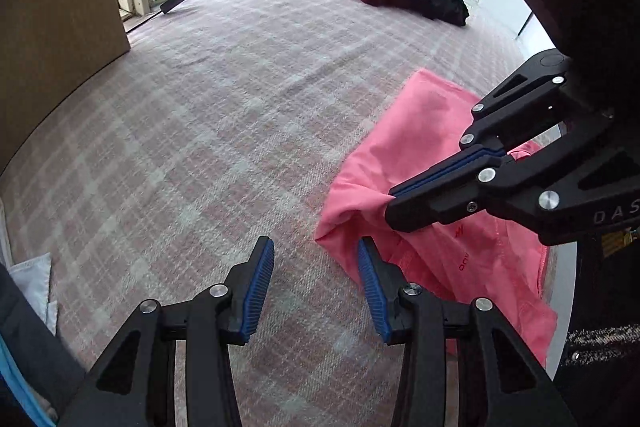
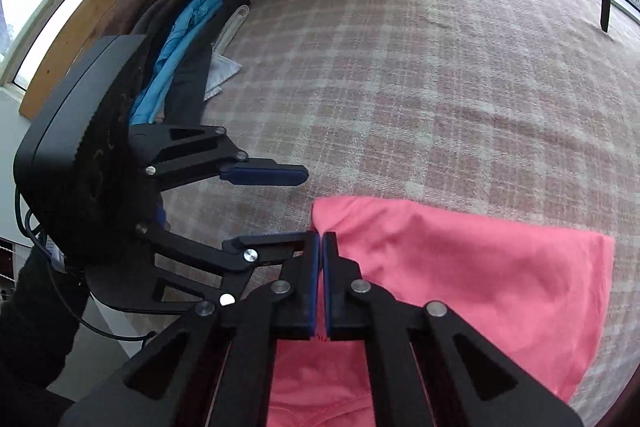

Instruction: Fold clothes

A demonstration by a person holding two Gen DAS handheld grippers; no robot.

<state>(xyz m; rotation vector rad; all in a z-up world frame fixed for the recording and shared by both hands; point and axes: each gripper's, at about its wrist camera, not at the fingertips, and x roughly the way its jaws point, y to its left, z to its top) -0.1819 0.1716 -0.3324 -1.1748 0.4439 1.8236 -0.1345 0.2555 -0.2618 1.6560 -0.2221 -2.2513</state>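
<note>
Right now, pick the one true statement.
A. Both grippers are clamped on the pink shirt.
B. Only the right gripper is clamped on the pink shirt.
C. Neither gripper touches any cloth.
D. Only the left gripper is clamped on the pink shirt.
B: the right gripper is shut on a fold of the pink shirt, while the left gripper stands open beside its edge.

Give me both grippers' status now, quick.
Left gripper: open, holding nothing, beside the pink shirt.
Right gripper: shut on the pink shirt's edge.
</note>
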